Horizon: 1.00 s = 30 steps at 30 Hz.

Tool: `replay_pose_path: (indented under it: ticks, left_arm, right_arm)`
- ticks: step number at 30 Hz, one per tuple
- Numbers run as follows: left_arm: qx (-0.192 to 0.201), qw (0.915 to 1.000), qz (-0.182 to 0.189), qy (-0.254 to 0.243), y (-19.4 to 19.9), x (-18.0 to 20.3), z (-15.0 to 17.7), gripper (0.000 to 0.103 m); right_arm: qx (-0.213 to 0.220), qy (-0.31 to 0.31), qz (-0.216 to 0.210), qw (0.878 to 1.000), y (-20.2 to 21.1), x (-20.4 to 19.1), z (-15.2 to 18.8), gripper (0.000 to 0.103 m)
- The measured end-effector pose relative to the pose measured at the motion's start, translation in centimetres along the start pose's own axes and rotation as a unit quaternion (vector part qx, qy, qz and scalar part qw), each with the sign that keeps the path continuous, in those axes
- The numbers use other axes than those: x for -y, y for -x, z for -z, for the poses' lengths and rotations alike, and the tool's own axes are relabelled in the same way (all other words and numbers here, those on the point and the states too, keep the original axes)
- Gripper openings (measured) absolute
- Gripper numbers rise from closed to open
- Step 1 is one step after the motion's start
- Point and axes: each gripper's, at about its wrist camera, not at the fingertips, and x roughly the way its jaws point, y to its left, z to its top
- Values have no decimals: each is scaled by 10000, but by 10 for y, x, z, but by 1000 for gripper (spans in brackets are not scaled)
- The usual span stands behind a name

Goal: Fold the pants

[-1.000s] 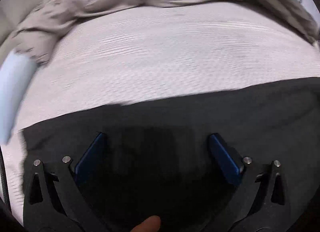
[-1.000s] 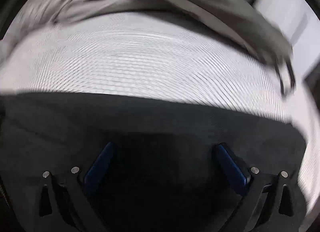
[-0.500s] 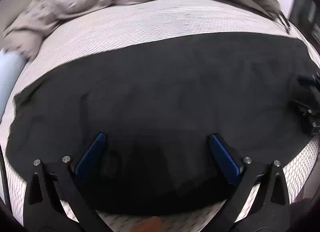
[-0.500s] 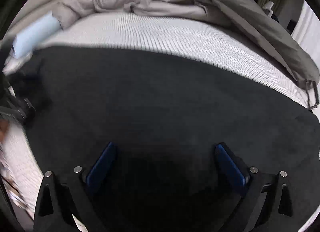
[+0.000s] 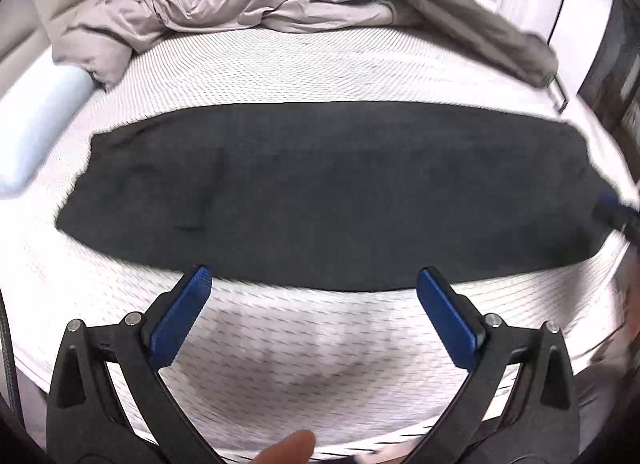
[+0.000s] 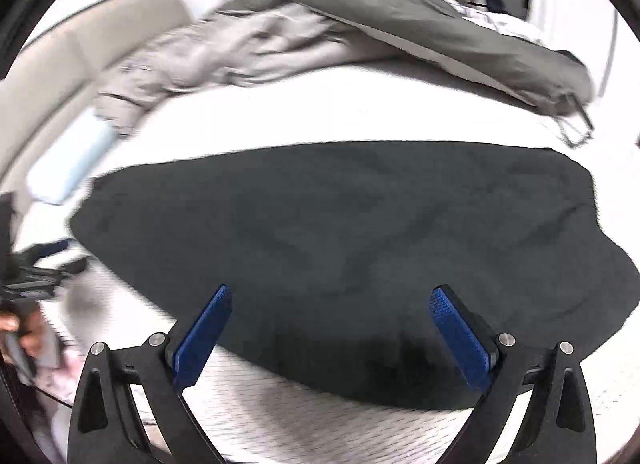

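Note:
The black pants [image 5: 332,192] lie flat in a long strip across the white textured mattress [image 5: 312,72]; they also show in the right wrist view [image 6: 352,232]. My left gripper [image 5: 312,284] is open and empty, held above the bare mattress just in front of the pants' near edge. My right gripper [image 6: 332,304] is open and empty, hovering over the near edge of the pants. The right gripper also shows blurred at the right edge of the left wrist view [image 5: 614,210], and the left gripper at the left edge of the right wrist view [image 6: 44,264].
A crumpled grey duvet [image 5: 224,8] and a darker grey cover [image 5: 480,28] are piled at the far side of the bed. A light blue pillow [image 5: 36,128] lies at the far left. A beige headboard [image 6: 72,60] stands behind.
Both grippers have pulled back and up from the pants, which now lie spread in full view. A strip of bare mattress has appeared in front of the left gripper.

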Motion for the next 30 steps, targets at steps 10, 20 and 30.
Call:
replay_pose_path:
  ticks: [10, 20, 30]
  left_arm:
    - [-661, 9805, 1638, 861, -13, 68, 55, 58]
    - [-273, 9697, 1280, 2064, -46, 95, 31, 58]
    - [-423, 9404, 2276, 2490, -52, 113, 34, 58]
  right_arm:
    - [-819, -1205, -2284, 9626, -34, -51, 70, 88]
    - [315, -3248, -2516, 9111, -80, -7, 52, 45]
    - [1362, -3037, -2743, 9022, -46, 0, 41, 7]
